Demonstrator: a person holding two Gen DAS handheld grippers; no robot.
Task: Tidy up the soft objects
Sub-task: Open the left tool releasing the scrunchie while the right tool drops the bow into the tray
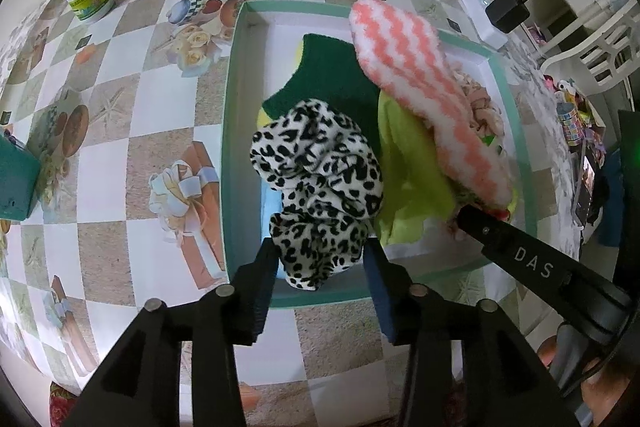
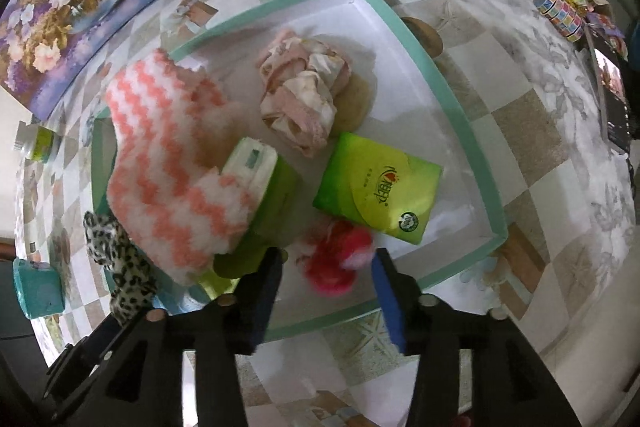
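Both claws point down into the shallow mint-green cardboard tray (image 1: pixel 234 131) on the checkered picture-print tabletop (image 1: pixel 132 131). The left claw (image 1: pixel 320 263) stands parted around the lower end of a black-spotted white fleece scrunchie (image 1: pixel 316 183), its pads not pressing it; the scrunchie lies on the tray floor over a dark green fuzzy cloth (image 1: pixel 332 75). At two o'clock from it, a pink-and-white zigzag fluffy sock (image 1: pixel 420 83) drapes across a lime-green cloth (image 1: pixel 412 167). The right claw (image 2: pixel 326 269) is likewise parted, with a hot-pink fluffy pompom (image 2: pixel 340 259) loose between its fingers. At one o'clock from the pompom lies a green tissue packet (image 2: pixel 380 183), and at twelve o'clock a crumpled pale pink fabric bundle (image 2: pixel 304 95).
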